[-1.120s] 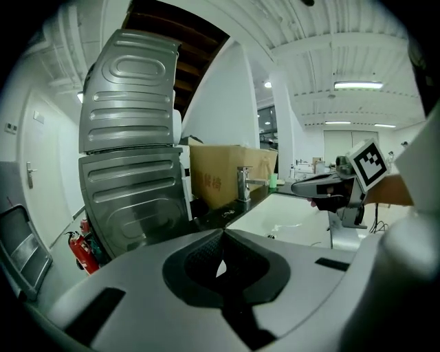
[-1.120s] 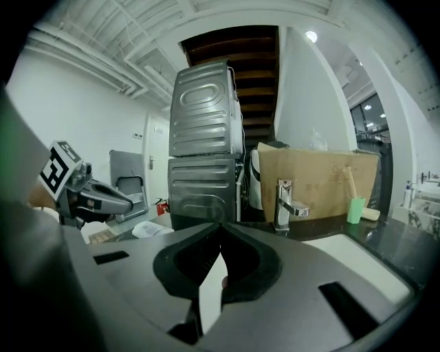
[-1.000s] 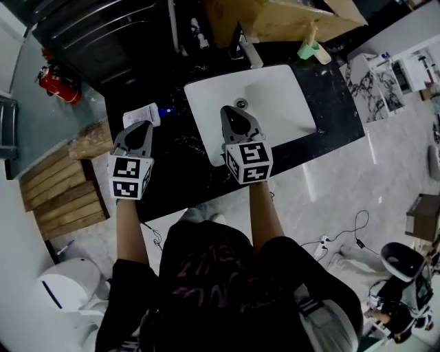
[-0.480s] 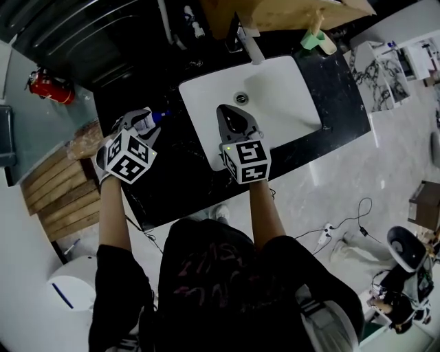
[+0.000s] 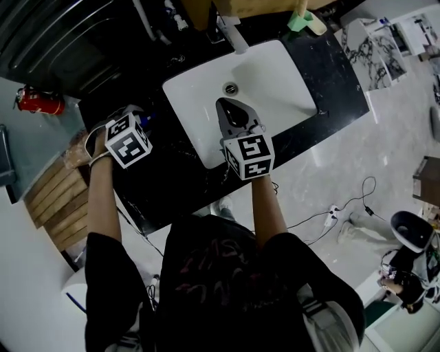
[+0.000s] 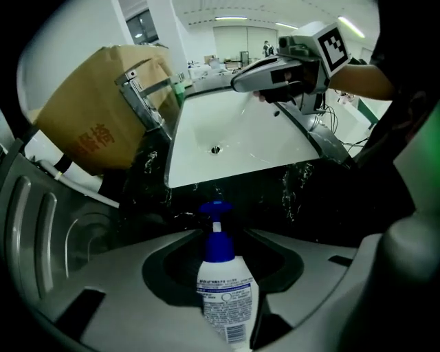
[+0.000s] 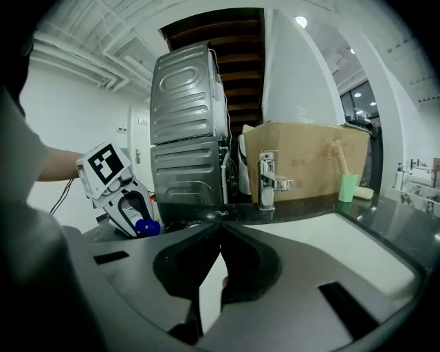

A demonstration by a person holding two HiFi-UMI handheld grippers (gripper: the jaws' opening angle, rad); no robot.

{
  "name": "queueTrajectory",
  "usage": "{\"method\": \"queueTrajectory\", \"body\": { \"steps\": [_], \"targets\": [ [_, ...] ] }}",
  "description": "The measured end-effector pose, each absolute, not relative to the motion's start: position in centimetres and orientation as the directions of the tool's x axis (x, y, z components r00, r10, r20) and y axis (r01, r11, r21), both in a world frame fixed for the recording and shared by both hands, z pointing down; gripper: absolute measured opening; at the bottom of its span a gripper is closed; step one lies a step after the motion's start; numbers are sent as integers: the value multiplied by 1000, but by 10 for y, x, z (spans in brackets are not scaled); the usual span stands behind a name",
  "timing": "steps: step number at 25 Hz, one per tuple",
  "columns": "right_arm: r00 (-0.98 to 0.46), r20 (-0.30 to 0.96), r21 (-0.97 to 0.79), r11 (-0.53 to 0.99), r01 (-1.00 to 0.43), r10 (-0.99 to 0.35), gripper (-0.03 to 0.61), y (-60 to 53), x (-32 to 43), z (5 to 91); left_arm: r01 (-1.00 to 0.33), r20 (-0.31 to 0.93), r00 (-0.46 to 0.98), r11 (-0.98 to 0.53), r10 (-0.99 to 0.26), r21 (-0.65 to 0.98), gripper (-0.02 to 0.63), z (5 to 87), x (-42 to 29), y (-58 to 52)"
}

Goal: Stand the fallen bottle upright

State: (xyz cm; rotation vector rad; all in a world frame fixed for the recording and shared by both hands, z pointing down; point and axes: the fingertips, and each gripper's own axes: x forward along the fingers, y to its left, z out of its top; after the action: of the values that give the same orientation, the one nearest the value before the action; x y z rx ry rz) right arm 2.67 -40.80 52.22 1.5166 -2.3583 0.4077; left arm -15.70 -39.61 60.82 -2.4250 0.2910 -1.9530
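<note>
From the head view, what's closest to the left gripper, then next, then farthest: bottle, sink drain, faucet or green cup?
1. Bottle, between the left gripper's just-opened jaws.
2. Sink drain, off to its right.
3. Faucet, behind the drain.
4. Green cup, far back right.

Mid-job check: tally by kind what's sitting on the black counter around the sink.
White pump bottle with blue top: 1
Pale green plastic cup: 1
Pale stick standing in the cup: 1
Cream-coloured lump beside the cup: 1
Brown cardboard box: 1
Chrome tap: 1
Total: 6
</note>
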Motion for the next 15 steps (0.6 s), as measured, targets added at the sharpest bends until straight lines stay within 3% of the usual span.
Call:
{"method": "queueTrajectory", "body": {
  "steps": [8, 15],
  "targets": [
    [-365, 411, -71, 370, -926, -835, 14, -404, 42, 526, -103, 993, 114, -995, -27, -15, 168, 614, -156, -399],
    [-367, 420, -71, 373, -925, -830, 15, -401, 43, 530, -102, 991, 128, -994, -40, -27, 144, 616, -157, -404]
  ]
}}
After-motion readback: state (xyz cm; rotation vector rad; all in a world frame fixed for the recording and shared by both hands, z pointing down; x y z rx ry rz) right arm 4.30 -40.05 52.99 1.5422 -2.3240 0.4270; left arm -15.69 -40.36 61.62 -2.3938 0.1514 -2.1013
